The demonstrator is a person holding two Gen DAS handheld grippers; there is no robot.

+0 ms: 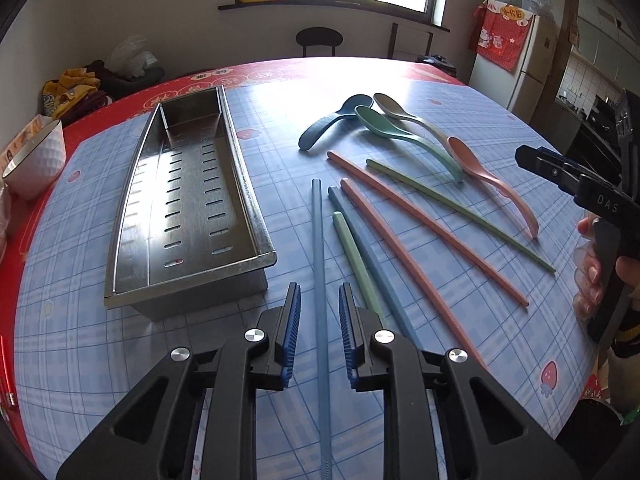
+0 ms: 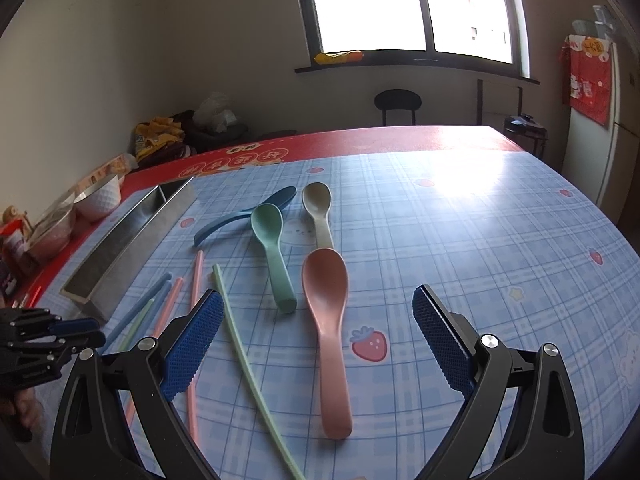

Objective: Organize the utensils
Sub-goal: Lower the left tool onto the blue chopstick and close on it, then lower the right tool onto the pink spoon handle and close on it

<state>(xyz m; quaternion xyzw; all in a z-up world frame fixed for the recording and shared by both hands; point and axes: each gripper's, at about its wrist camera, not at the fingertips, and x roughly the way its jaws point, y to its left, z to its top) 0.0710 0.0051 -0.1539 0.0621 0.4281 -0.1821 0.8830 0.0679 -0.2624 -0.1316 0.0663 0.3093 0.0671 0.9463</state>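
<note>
A steel slotted utensil tray stands empty at the left of the table; its side shows in the right wrist view. My left gripper is open, its jaws on either side of a blue chopstick lying on the cloth. More blue, green and pink chopsticks lie to its right. Blue, green, beige and pink spoons lie beyond. My right gripper is open wide above the pink spoon, next to a green chopstick.
A white bowl and packets sit at the table's left edge. Chairs stand beyond the far edge, a fridge at the right. The blue plaid cloth lies bare to the right of the spoons.
</note>
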